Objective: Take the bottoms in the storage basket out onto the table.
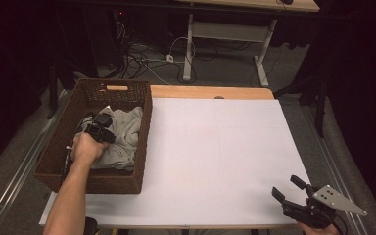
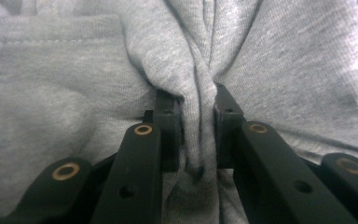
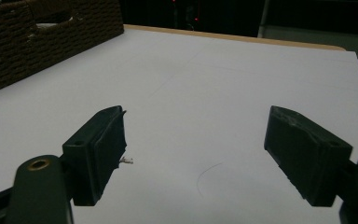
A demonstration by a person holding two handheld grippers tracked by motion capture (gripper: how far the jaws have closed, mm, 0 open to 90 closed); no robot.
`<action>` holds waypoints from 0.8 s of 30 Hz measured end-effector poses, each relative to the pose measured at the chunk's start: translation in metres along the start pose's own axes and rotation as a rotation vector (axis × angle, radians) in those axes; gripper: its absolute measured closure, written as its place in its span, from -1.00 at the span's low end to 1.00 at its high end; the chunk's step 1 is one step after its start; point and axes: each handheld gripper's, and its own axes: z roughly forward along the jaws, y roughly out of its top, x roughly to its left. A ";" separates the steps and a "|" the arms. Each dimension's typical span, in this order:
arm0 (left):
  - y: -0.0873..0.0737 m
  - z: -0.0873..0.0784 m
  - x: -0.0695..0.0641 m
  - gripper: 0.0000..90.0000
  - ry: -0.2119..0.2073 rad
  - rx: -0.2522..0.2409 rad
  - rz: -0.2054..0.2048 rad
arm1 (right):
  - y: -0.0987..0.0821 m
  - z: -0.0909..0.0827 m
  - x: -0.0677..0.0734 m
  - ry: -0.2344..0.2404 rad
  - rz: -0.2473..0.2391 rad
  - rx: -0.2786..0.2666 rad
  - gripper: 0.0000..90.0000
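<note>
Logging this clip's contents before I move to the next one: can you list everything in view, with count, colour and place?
wicker basket: one, dark brown, at the left edge of the table.
grey sweatshirt-like garment: one, light grey, bunched inside the basket.
white sheet: one, white, covering most of the tabletop.
table: one, light wood edge showing at the far side.
desk: one, wood top on white legs, behind the table.
cables: several, dark and white, on the floor under the desk.
left gripper: one, black, in the basket, jaws shut on a fold of the garment.
right gripper: one, black, jaws open above the sheet's near right corner.
forearm: one, reaching into the basket.
</note>
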 end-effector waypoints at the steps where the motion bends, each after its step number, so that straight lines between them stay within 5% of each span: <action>1: 0.000 0.000 0.000 0.67 0.002 0.002 0.003 | 0.000 0.000 0.000 0.000 0.000 0.000 -0.53; 5: 0.004 0.000 -0.008 0.67 0.048 0.020 0.034 | 0.000 0.000 0.000 -0.005 0.002 0.000 -0.52; 13: 0.009 -0.002 -0.005 0.68 0.027 0.053 0.032 | 0.000 0.002 0.000 -0.012 -0.008 0.010 -0.52; 24: 0.010 -0.012 0.004 0.74 -0.047 0.025 -0.022 | 0.000 0.002 -0.001 -0.021 -0.004 0.010 -0.52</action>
